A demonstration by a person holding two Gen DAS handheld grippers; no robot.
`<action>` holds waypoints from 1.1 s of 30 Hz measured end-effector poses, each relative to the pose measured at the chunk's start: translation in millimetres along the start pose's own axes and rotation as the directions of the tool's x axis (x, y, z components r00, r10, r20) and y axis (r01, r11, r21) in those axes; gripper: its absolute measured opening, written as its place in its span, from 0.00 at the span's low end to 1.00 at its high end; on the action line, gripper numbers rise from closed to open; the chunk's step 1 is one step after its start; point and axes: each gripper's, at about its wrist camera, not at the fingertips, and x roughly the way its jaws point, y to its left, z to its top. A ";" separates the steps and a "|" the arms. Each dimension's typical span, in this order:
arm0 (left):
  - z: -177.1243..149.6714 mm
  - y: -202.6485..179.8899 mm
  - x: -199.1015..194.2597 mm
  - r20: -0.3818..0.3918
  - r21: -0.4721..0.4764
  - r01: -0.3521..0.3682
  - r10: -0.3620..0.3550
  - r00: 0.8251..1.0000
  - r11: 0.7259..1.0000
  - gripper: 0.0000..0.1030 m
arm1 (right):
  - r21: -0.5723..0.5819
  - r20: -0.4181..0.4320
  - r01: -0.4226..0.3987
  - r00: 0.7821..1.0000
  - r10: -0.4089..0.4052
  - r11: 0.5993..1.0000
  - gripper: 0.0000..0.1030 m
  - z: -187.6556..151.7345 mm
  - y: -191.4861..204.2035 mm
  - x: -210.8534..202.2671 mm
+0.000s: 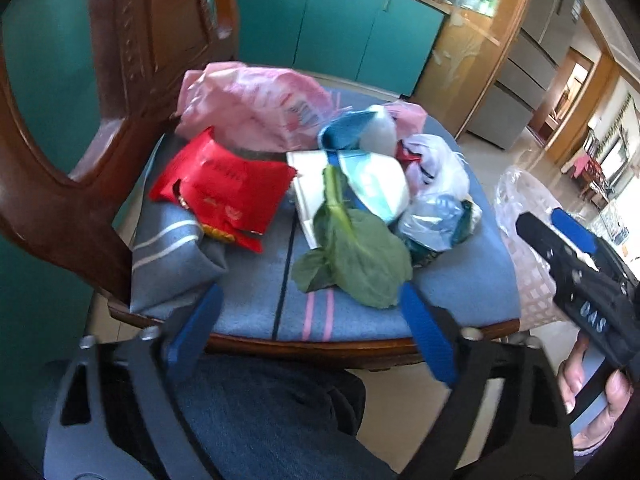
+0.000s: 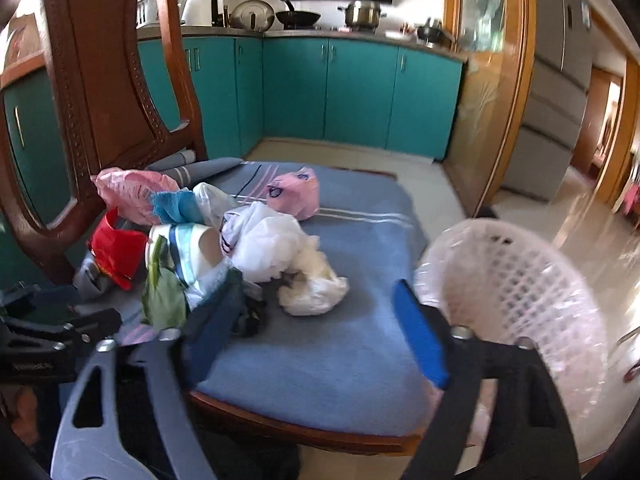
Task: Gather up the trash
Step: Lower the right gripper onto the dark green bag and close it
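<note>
Trash lies on a chair's blue cushion (image 1: 460,280): a green leaf (image 1: 356,256), a red wrapper (image 1: 224,188), a pink plastic bag (image 1: 256,100), a paper cup (image 1: 376,184) and white crumpled bags (image 1: 436,176). My left gripper (image 1: 312,332) is open and empty, just short of the leaf at the cushion's front edge. My right gripper (image 2: 312,332) is open and empty above the cushion (image 2: 352,352), near the white bags (image 2: 276,248). It also shows at the right of the left wrist view (image 1: 560,228). A small pink bag (image 2: 296,194) lies further back.
A pale pink lattice basket (image 2: 520,288) lined with clear plastic stands right of the chair; it also shows in the left wrist view (image 1: 528,256). The carved wooden chair back (image 1: 132,60) rises at the left. Teal cabinets (image 2: 360,92) and a grey fridge (image 2: 556,92) stand behind.
</note>
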 end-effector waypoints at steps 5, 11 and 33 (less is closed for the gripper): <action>0.1 1.4 2.8 -0.010 -0.005 -0.025 0.025 1.000 1.000 0.74 | 0.045 -0.013 -0.102 0.995 0.102 0.994 0.67 11.3 7.0 13.1; -1.1 2.5 9.5 -0.025 -0.002 -0.043 0.043 0.999 0.999 0.79 | 0.045 -0.046 -0.149 0.987 0.151 0.988 0.68 10.2 17.7 26.4; -12.8 25.7 -3.8 -0.029 -0.039 -0.078 0.077 0.997 0.996 0.84 | 0.014 -0.133 -0.176 0.975 0.176 0.984 0.75 -3.9 49.6 57.4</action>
